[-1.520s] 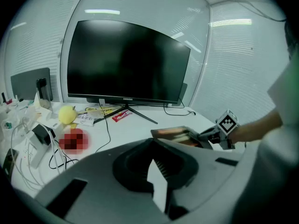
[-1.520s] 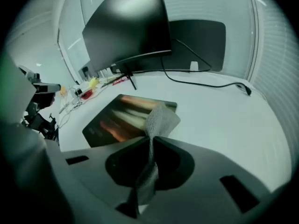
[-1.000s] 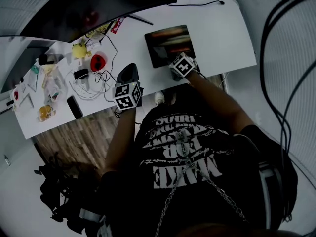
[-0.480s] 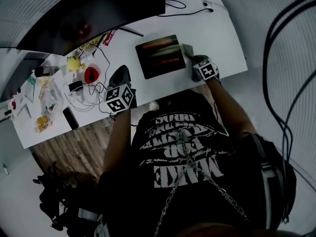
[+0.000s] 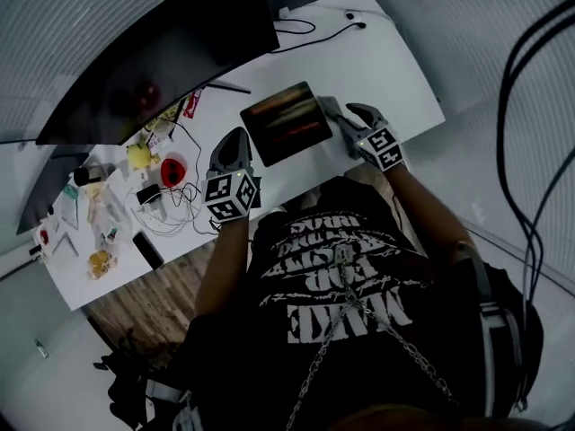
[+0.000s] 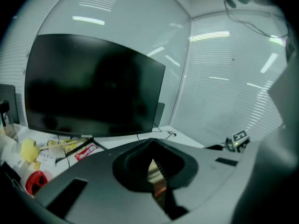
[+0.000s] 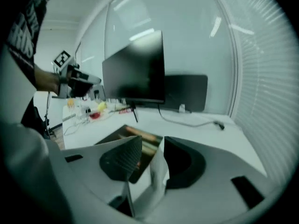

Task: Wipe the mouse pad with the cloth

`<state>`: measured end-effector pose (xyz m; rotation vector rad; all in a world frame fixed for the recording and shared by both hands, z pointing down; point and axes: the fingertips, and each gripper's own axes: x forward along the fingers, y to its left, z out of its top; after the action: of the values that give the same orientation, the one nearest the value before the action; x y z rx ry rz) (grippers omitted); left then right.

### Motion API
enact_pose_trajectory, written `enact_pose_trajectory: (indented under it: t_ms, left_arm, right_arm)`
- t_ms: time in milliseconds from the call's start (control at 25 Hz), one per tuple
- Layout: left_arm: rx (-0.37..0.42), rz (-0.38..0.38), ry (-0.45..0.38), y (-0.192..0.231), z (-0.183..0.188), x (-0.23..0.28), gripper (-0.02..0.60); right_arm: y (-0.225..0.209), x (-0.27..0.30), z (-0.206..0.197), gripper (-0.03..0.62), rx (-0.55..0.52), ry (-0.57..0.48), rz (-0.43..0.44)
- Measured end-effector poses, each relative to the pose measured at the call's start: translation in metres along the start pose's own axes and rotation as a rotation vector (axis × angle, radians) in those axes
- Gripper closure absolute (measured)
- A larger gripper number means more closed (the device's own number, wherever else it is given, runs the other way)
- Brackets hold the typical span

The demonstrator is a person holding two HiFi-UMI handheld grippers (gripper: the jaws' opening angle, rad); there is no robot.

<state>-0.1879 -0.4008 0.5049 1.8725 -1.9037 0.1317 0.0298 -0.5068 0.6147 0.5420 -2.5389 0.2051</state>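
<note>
The dark mouse pad [image 5: 286,122] lies on the white desk [image 5: 395,79] in front of the monitor. My right gripper [image 5: 341,110] hovers just right of the pad. Its jaws are opening, and the white cloth [image 7: 156,171] hangs between them against the right jaw, with a gap to the left pad [image 7: 126,157]. The pad [image 7: 119,136] shows beyond the right gripper [image 7: 152,148]. My left gripper [image 5: 235,137] is left of the pad, raised off the desk. In the left gripper view its jaws [image 6: 152,157] stand together with nothing in them, leaving a thin slit.
A large dark monitor [image 5: 153,52] stands at the back of the desk. Left of the pad lie cables [image 5: 175,209], a red object [image 5: 172,164], a yellow toy [image 5: 137,155] and a phone [image 5: 148,251]. A cable [image 5: 305,27] runs behind the pad. Wooden floor [image 5: 153,294] lies below the desk's near edge.
Both grippers have lifted off the desk. The right one moved from the pad's near right corner to its right side, and the left one moved up beside the pad's left edge.
</note>
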Motion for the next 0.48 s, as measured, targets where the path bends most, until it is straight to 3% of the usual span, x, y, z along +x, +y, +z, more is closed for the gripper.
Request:
enact_pose_trajectory:
  t_ms: [120,200,320,480]
  left_arm:
    - [0.086,-0.049,-0.122,-0.006,0.036,-0.030,0.575]
    - [0.134,-0.079,-0.193,-0.004,0.054,-0.055,0.575]
    - [0.160,-0.101,-0.265,0.008,0.063,-0.087,0.575]
    - [0.145,-0.147,-0.267,0.017,0.052,-0.101,0.576]
  right_arm:
    - [0.032,-0.062,0.084,0.467,-0.003,-0.298,-0.060]
    - [0.059,-0.096,0.122,0.476,-0.011,-0.413,-0.145]
    - [0.098,-0.118,0.137,0.575,-0.024,-0.445,-0.281]
    - [0.130,-0.116,0.114,0.594,0.051,-0.429,-0.376]
